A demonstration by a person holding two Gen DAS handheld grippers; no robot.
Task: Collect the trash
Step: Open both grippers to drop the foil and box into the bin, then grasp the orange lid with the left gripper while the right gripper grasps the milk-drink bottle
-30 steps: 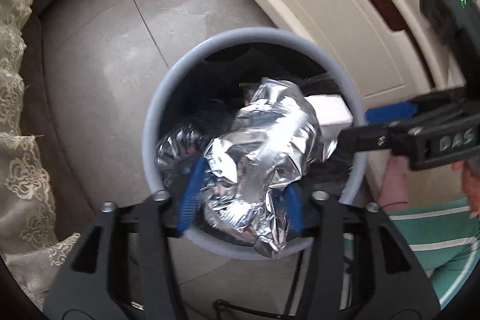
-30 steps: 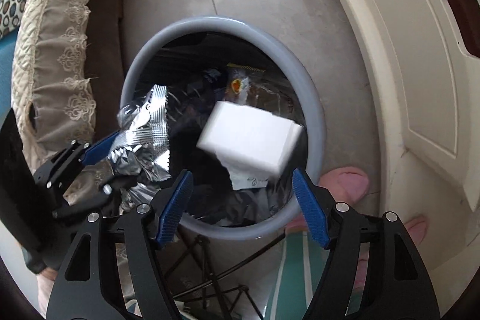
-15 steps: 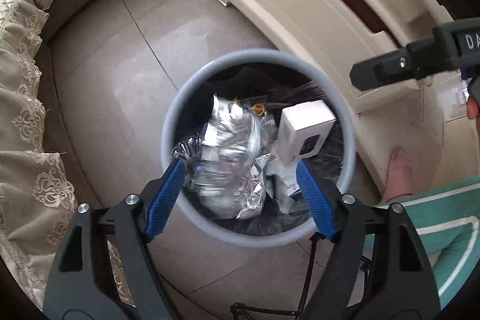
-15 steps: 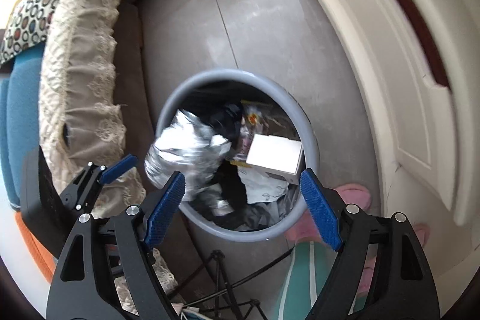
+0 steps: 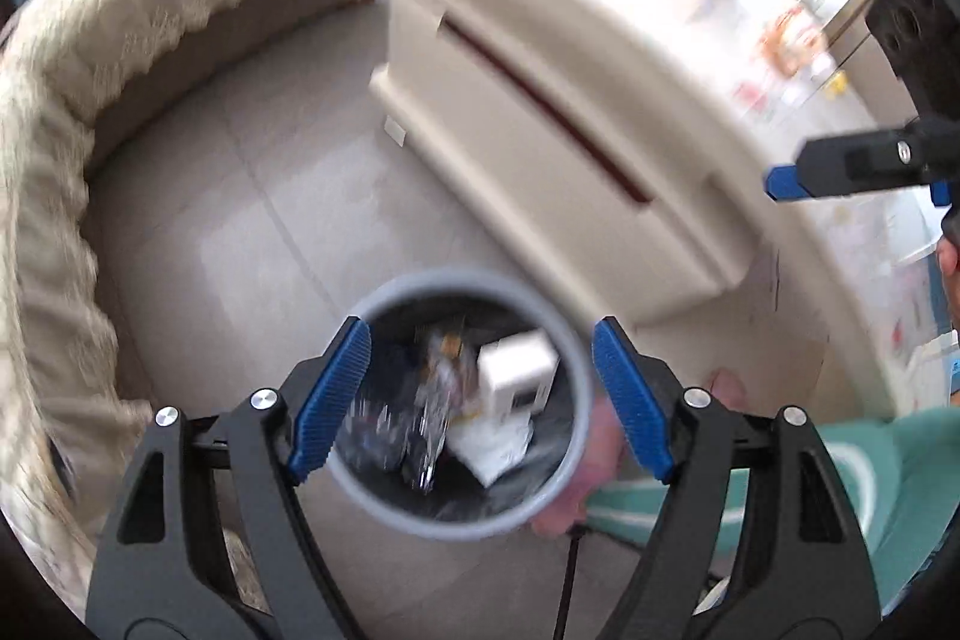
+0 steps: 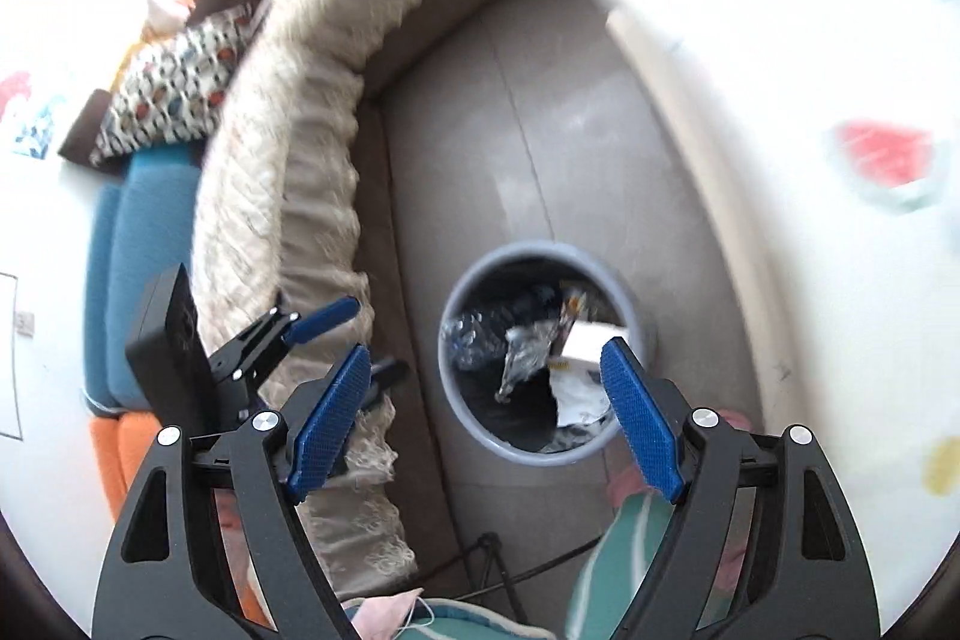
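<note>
Two hand-held grippers hang above a grey trash bin, each spread wide with nothing between its blue pads. Nearest in the left wrist view, the left hand-held gripper (image 5: 480,400) frames the grey trash bin (image 5: 576,370) on the tiled floor (image 5: 240,220). Inside the bin lie crumpled silver foil (image 5: 435,400), a white box (image 5: 516,367) and white paper (image 5: 492,451), all on a black liner. Beyond the bin stands a cream cabinet (image 5: 540,100), and a lace-trimmed sofa edge (image 5: 90,100) curves along the left. The right hand-held gripper (image 6: 483,415) sits higher and off to the sofa side of the bin; in the left view only one of its fingers (image 5: 840,166) shows, over the cabinet. Further off in the right view lies a patterned cushion (image 6: 174,94).
</note>
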